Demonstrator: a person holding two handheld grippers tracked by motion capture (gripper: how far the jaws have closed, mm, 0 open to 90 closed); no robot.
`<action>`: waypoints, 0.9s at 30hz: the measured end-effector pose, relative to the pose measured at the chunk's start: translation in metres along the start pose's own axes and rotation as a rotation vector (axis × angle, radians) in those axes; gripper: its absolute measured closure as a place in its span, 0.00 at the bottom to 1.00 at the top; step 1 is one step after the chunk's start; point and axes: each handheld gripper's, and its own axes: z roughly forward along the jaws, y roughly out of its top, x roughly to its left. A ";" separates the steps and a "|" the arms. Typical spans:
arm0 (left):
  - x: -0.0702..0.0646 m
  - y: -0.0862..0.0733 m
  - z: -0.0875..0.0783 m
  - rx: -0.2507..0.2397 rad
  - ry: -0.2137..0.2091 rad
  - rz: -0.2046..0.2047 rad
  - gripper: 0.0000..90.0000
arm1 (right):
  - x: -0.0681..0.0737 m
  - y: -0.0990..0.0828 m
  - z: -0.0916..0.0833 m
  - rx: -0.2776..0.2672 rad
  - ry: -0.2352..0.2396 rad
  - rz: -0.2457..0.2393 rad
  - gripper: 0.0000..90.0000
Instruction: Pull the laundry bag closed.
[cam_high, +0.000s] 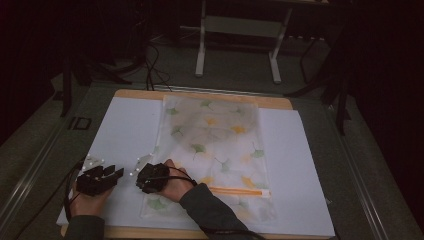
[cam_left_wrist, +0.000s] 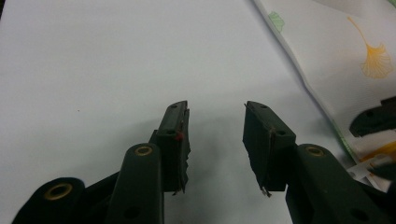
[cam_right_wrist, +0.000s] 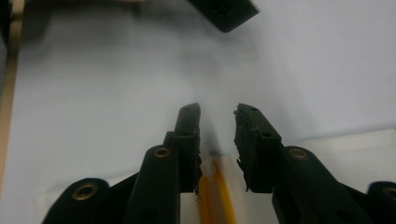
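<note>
A translucent plastic zip bag printed with green and yellow ginkgo leaves (cam_high: 215, 145) is laid flat down the middle of the white-covered table (cam_high: 125, 130), its orange zipper strip (cam_high: 240, 191) near the front edge. The right gripper (cam_right_wrist: 217, 114) is held open over the strip's end, gripping nothing. The left gripper (cam_left_wrist: 215, 109) is held wide open over bare white surface near the front left corner.

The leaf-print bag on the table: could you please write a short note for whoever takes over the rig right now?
Left tongs: open, nothing between them, resting on the white sheet left of the bag.
Right tongs: open over the bag's left edge, at the end of the orange zip strip; nothing gripped.
Leaf-print bag: lies flat in the middle of the sheet, zip strip near the front.
Done: cannot tell whether the zip is shut along its length.
Left: probably check the seal, then carry on with the bag.
</note>
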 end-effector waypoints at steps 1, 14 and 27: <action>0.000 0.000 0.000 0.000 0.000 0.001 0.68 | 0.001 -0.001 0.000 0.004 0.004 -0.007 0.74; 0.001 0.000 0.000 -0.002 -0.001 -0.002 0.67 | 0.000 0.002 0.012 0.101 0.054 -0.024 0.83; 0.000 0.000 0.000 -0.002 0.001 0.000 0.67 | -0.002 0.002 0.008 0.067 0.016 -0.002 0.92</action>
